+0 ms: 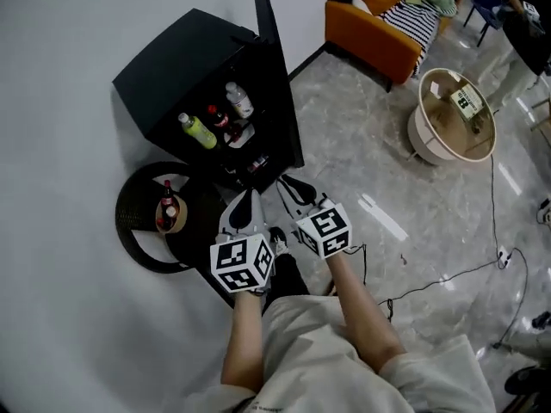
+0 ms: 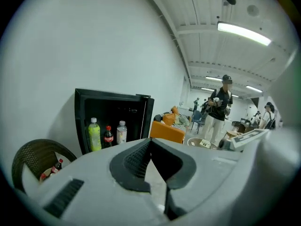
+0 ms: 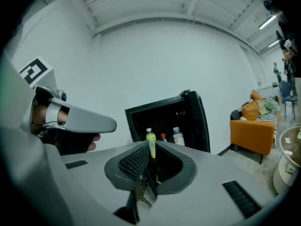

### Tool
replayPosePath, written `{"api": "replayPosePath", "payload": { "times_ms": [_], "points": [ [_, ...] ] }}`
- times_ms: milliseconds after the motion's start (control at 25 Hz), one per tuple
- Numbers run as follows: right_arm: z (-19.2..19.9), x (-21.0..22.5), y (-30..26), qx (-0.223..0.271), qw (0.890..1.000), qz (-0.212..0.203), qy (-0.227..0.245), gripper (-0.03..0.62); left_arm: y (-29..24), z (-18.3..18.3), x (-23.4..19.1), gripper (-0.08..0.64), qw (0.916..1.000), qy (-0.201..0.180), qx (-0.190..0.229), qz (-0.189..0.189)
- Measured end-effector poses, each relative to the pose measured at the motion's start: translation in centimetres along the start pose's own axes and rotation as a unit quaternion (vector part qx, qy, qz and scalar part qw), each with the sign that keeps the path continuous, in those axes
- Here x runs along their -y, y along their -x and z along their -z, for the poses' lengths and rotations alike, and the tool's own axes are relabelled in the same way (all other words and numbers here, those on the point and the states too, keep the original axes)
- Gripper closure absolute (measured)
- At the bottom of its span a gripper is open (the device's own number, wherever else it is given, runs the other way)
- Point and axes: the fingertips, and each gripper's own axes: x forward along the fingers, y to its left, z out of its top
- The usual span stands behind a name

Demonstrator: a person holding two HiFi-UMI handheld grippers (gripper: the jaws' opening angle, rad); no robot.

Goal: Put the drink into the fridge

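Note:
A black mini fridge [image 1: 172, 67] stands against the white wall with its door [image 1: 275, 76] swung open. Inside it are a green bottle [image 1: 198, 131], a cola bottle [image 1: 217, 116] and a water bottle [image 1: 239, 99]. Another red-capped drink bottle [image 1: 168, 203] sits in the dark wicker basket [image 1: 138, 231] left of the fridge. My left gripper [image 1: 245, 198] is shut and empty, below the fridge. My right gripper [image 1: 288, 183] hangs beside it. Its jaws [image 3: 149, 147] are empty, with a thin slit left through which the green bottle [image 3: 150, 138] shows far off.
An orange sofa [image 1: 379, 33] with clothes on it stands at the back right. A round low table [image 1: 455, 114] sits to the right, and cables [image 1: 448, 278] trail over the glossy floor. A person [image 2: 218, 109] stands beyond the sofa.

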Motion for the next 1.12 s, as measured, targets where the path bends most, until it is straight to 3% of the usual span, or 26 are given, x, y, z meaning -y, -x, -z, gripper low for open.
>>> {"api": "replayPosePath", "payload": {
  "times_ms": [160, 320, 520, 720, 880, 1120],
  "points": [
    [-0.1, -2.3, 1.8, -0.033, 0.998, -0.056, 0.014, 0.557, 2.8, -0.2, 2.7, 0.551, 0.9993, -0.004, 0.015, -0.033],
    [-1.1, -4.9, 4.1, -0.035, 0.997, -0.054, 0.036, 0.577, 5.0, -0.2, 4.3, 0.551, 0.9985, -0.001, 0.023, -0.049],
    [-1.3, -6.3, 8.0, -0.032, 0.993, -0.046, 0.105, 0.584, 7.0, 0.9, 4.8, 0.551, 0.9965, -0.067, 0.004, -0.049],
    [-1.9, -5.2, 8.3, -0.028, 0.996, -0.034, 0.08, 0.585, 9.8, 0.4, 1.8, 0.551, 0.9956, -0.017, 0.023, -0.09],
    [-1.7, -6.3, 9.5, -0.032, 0.997, -0.039, 0.064, 0.586, 12.1, 1.6, 1.1, 0.551, 0.9966, 0.031, 0.013, -0.075],
    [0.2, -6.6, 13.0, -0.036, 0.996, -0.032, 0.069, 0.586, 14.3, 2.7, 1.3, 0.551, 0.996, 0.038, 0.022, -0.078]
  ]
}}
